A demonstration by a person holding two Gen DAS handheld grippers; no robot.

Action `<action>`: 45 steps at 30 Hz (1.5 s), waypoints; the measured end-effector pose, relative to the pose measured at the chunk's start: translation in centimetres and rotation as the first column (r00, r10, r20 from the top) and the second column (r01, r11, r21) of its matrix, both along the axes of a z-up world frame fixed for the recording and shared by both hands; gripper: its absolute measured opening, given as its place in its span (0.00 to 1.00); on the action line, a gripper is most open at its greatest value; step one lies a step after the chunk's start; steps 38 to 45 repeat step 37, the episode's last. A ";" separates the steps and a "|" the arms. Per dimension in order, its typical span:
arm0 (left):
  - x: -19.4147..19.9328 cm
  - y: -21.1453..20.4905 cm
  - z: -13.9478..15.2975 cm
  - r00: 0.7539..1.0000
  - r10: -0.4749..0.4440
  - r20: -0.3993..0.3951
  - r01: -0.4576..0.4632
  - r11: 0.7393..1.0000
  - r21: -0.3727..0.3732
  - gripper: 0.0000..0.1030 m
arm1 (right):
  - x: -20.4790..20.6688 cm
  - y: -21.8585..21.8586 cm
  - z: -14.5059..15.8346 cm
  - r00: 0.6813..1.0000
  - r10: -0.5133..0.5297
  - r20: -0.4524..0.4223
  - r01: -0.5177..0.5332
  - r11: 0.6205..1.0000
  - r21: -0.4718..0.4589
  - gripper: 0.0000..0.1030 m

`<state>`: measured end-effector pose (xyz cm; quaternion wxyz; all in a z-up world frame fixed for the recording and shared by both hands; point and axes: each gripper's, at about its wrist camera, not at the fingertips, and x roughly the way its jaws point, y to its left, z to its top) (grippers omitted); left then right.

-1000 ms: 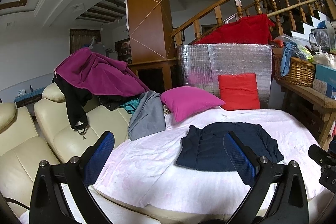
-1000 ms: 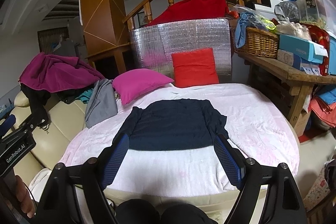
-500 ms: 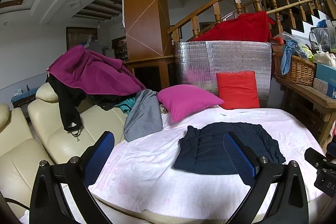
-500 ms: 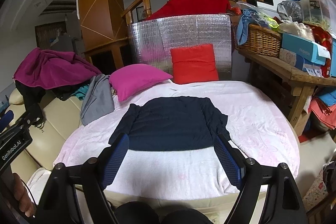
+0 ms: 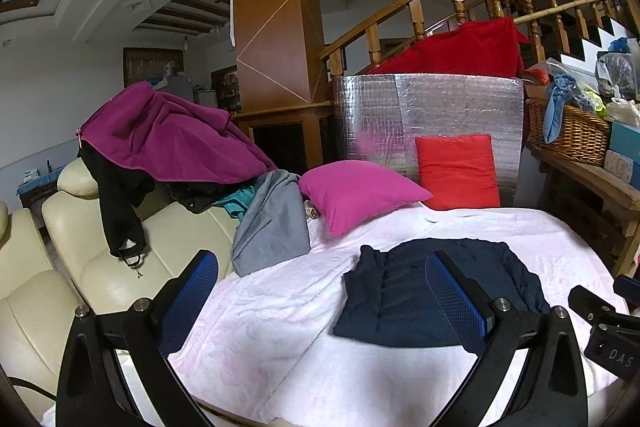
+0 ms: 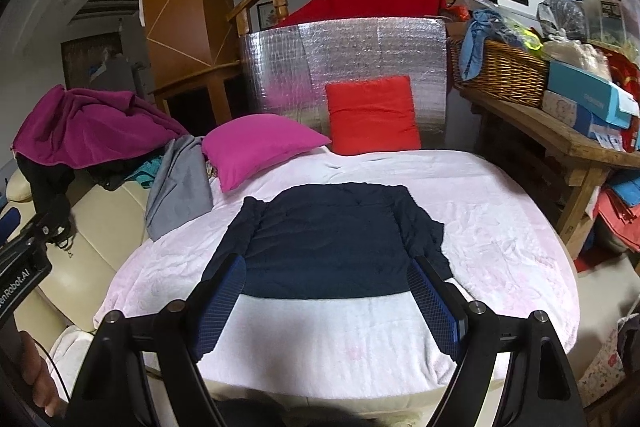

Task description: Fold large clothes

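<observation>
A dark navy garment [image 6: 332, 239] lies flat on the round table covered with a pale pink cloth [image 6: 500, 235], sleeves folded in along its sides. It also shows in the left wrist view [image 5: 404, 291]. My right gripper [image 6: 326, 295] is open and empty, above the table's near edge, just short of the garment's hem. My left gripper [image 5: 320, 291] is open and empty, held to the left of the garment above the cloth [image 5: 280, 327]. The right gripper's body [image 5: 604, 323] shows at the right edge of the left wrist view.
A magenta cushion [image 6: 260, 147] and a red cushion [image 6: 372, 115] sit at the table's back against a silver foil panel [image 6: 348, 59]. A grey garment [image 6: 180, 187] hangs off the cream sofa [image 5: 80, 247], which bears purple and black clothes [image 5: 160, 139]. A cluttered wooden bench [image 6: 560, 135] stands right.
Both grippers have drifted slightly forward and lower toward the table. The garment has not moved, and both grippers stay open.
</observation>
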<state>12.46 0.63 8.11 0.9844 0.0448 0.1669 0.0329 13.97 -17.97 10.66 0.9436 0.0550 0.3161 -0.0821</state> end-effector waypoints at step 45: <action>14.2 1.5 -6.2 0.992 -0.007 -0.127 -0.003 0.997 -0.081 1.00 | 9.8 -7.5 -5.9 0.988 -0.153 -0.038 0.153 0.988 0.017 0.83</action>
